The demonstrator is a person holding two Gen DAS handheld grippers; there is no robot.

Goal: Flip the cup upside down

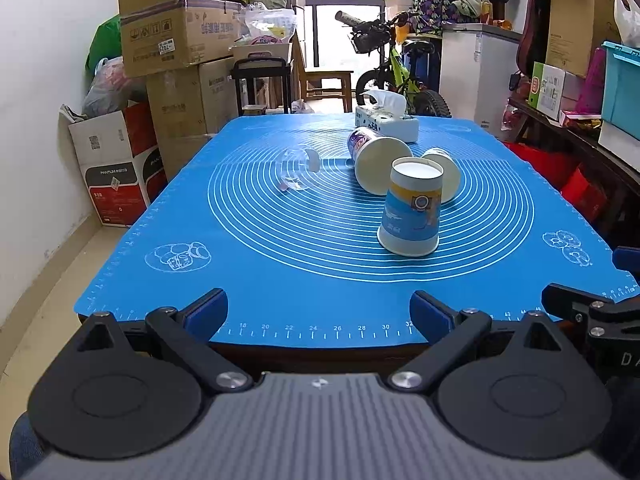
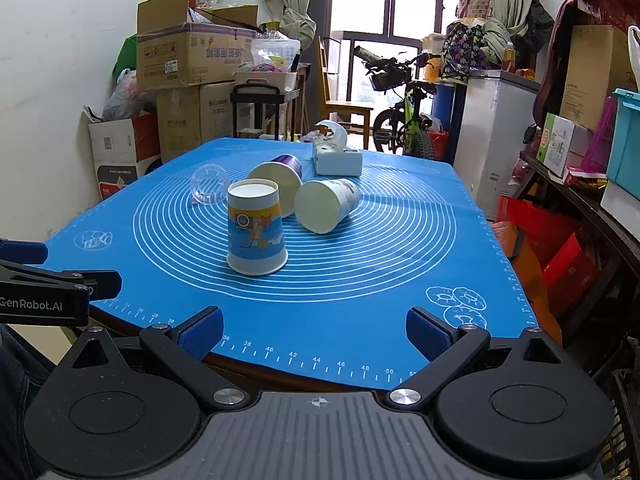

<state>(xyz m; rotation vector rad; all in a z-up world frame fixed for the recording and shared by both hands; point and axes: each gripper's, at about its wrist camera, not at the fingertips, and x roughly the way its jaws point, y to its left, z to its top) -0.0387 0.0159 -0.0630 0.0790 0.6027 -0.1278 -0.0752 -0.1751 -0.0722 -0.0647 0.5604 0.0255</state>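
A blue-and-yellow paper cup (image 1: 412,208) (image 2: 256,228) stands upside down on the blue mat (image 1: 280,276) (image 2: 360,280). Behind it two paper cups lie on their sides: a purple-printed one (image 1: 376,160) (image 2: 276,180) and a white-printed one (image 1: 446,172) (image 2: 326,204). A clear plastic cup (image 1: 298,170) (image 2: 210,184) lies on its side to the left. My left gripper (image 1: 320,312) is open and empty at the mat's near edge. My right gripper (image 2: 314,330) is open and empty, also at the near edge.
A tissue box (image 1: 386,118) (image 2: 336,156) sits at the mat's far side. Cardboard boxes (image 1: 176,40) stack at the left wall. A bicycle (image 1: 400,72) and a white cabinet (image 1: 476,76) stand behind. Shelves with boxes (image 2: 580,140) run along the right.
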